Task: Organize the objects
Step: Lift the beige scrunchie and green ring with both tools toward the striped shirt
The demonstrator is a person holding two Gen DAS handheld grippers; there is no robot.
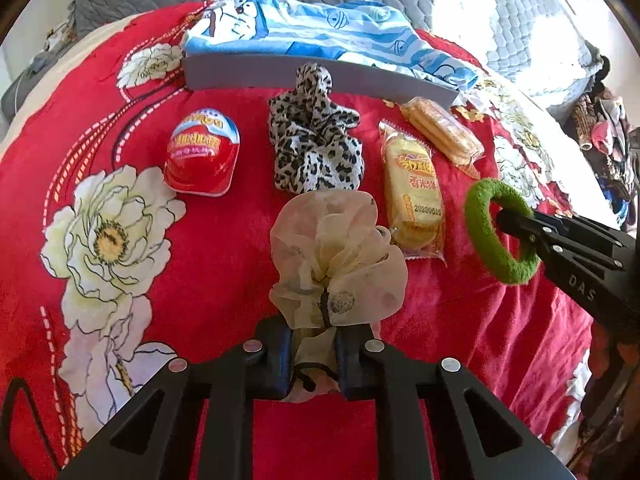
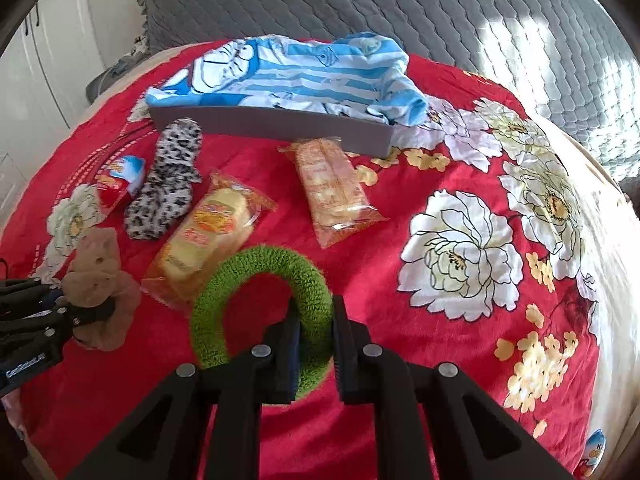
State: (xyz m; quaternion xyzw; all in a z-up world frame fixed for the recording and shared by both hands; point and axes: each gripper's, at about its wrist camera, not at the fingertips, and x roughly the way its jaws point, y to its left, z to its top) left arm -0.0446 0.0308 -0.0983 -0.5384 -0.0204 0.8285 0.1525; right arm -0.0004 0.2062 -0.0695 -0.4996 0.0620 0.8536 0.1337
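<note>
At lower centre of the left wrist view, the left gripper [image 1: 316, 360] clenches a cream scrunchie [image 1: 336, 256]; the right gripper [image 2: 316, 354] grasps a green scrunchie [image 2: 262, 304] over the red bedspread [image 2: 360, 264].

Red floral blanket [image 2: 360, 264]: snack packs [image 2: 336, 188], grey tray [image 2: 276, 125].

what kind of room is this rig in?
Most likely a bedroom, with the work done on a bed. The items lie on a red floral blanket spread over a soft surface, a grey quilted cover lies behind it, and white cupboard doors stand at the left edge.
</note>
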